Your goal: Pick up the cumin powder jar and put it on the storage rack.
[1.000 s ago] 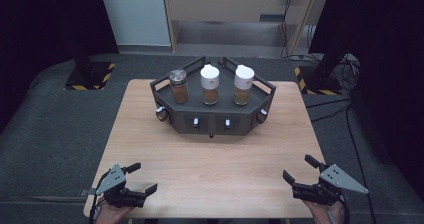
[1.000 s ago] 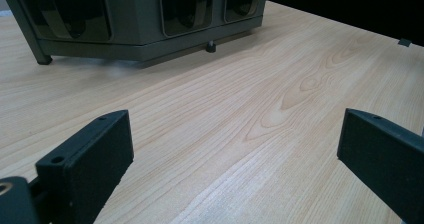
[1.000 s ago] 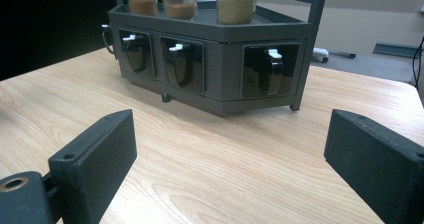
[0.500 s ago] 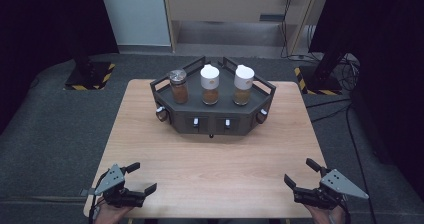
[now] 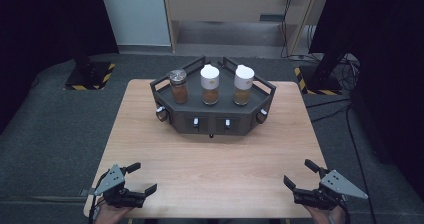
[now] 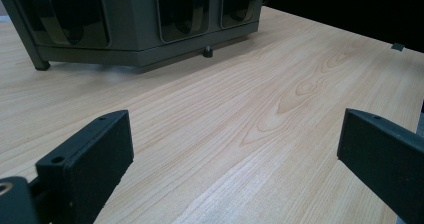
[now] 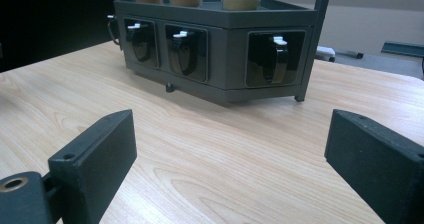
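- Grippers: left and right both spread wide and empty, low over the near table edge, well apart from the rack.
- Risk: a careless reach could knock a jar off the rack top; jars stand tall and close together.
- Rack: dark, angled, at table's far middle. Metal-lid jar at left, two white-lid jars beside it, all holding brown powder.

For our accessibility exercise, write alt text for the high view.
A dark rack holding three spice jars stands at the far side of a wooden table. Near the front edge, the left claw and right claw wait open, holding nothing.
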Available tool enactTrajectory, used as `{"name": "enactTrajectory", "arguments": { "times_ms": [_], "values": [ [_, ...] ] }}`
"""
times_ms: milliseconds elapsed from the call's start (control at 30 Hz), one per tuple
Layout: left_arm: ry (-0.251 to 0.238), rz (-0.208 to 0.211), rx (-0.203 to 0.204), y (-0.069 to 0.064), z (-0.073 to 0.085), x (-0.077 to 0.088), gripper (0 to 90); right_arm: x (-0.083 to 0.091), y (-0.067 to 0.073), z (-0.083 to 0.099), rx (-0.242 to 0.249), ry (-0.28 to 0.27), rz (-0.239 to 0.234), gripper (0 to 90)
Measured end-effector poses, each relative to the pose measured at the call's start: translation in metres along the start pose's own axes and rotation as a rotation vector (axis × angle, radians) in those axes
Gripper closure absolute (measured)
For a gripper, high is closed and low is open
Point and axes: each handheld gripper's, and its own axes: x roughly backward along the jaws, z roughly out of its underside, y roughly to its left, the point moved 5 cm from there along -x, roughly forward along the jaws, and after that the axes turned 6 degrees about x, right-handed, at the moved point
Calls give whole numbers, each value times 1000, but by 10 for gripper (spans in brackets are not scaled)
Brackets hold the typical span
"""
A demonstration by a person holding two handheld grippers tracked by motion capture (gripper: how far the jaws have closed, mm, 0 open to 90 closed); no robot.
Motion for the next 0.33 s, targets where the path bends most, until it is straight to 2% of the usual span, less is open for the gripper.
{"name": "enactTrajectory", "arguments": {
  "times_ms": [333],
  "values": [
    [-1, 0, -1, 0, 0, 0, 1, -1, -1, 0, 0, 12, -8, 65]
  ]
}}
